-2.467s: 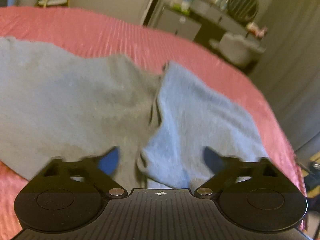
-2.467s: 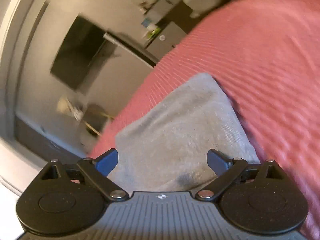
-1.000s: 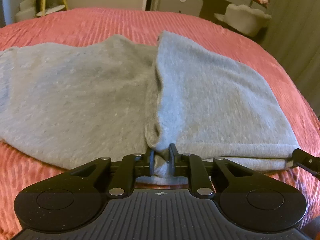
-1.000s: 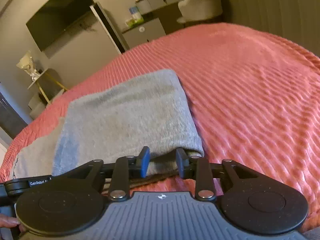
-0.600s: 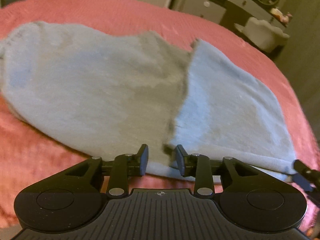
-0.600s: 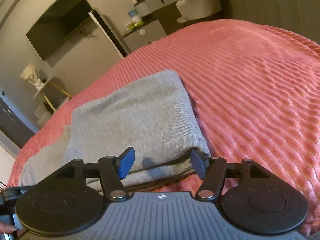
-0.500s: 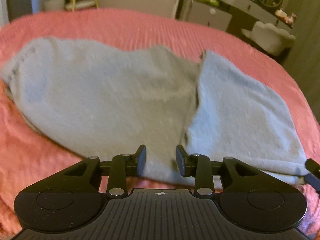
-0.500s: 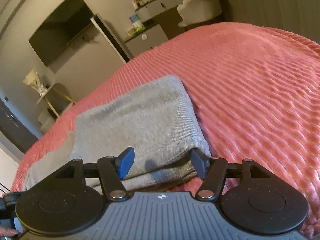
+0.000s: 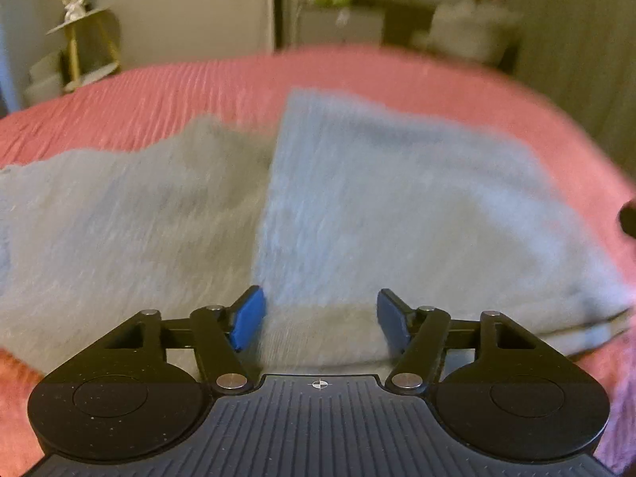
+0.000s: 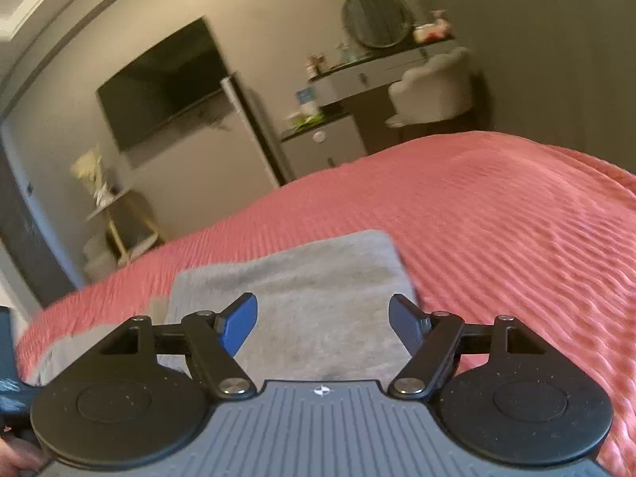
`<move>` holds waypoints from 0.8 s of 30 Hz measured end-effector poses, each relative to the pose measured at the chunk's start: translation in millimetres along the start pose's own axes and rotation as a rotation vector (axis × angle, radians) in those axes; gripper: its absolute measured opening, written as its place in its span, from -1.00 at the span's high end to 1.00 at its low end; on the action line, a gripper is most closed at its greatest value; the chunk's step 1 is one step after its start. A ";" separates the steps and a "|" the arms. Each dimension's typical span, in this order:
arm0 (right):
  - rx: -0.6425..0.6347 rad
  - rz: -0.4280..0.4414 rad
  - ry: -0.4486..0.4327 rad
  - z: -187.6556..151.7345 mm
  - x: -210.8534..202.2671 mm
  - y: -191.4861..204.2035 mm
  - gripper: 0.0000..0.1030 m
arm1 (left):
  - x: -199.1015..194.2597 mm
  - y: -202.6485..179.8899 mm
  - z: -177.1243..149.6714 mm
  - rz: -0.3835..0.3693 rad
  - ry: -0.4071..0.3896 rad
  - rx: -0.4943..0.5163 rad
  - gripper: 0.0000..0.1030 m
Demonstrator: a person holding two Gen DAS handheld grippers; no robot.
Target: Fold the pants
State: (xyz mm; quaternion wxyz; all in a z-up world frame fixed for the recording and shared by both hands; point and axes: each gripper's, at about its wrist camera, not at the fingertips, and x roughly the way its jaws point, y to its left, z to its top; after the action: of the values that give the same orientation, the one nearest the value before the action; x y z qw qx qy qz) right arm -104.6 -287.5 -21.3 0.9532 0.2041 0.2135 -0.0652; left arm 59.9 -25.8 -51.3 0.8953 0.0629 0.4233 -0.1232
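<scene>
The grey pants (image 9: pixel 397 206) lie on the pink ribbed bedspread (image 9: pixel 198 91), with the right part folded over the left part (image 9: pixel 119 218). My left gripper (image 9: pixel 320 318) is open and empty, just above the near edge of the pants at the fold line. In the right wrist view the folded pants (image 10: pixel 318 298) lie under and ahead of my right gripper (image 10: pixel 322 322), which is open and empty. The right gripper's tip shows in the left wrist view at the far right (image 9: pixel 629 218).
The bedspread (image 10: pixel 516 218) stretches wide to the right of the pants. Beyond the bed stand a fridge (image 10: pixel 246 127), a wall TV (image 10: pixel 159 87), a vanity with a round mirror (image 10: pixel 375 18), a white chair (image 10: pixel 437 83) and a small side table (image 10: pixel 115 214).
Both grippers opened and let go of the near edge of the pants. Both have lifted and pulled back a little; the folded pants stay on the bed.
</scene>
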 end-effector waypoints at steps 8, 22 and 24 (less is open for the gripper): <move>-0.181 -0.129 0.289 -19.1 59.1 12.6 -0.64 | -0.4 52.7 -4.8 -0.008 0.041 -0.305 -0.37; -0.278 -0.124 0.319 -28.3 65.6 27.1 -0.89 | 10.0 11.2 -2.0 0.029 0.064 -0.086 -0.86; -0.261 -0.119 0.319 -27.0 64.7 24.7 -0.89 | 6.3 23.5 -2.1 0.077 0.056 -0.155 -0.86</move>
State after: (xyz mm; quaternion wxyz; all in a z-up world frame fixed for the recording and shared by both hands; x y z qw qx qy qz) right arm -51.3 -256.2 -62.8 0.9202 0.0735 0.3799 -0.0600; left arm 68.6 -3.8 -57.3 0.8895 0.0132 0.4536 -0.0539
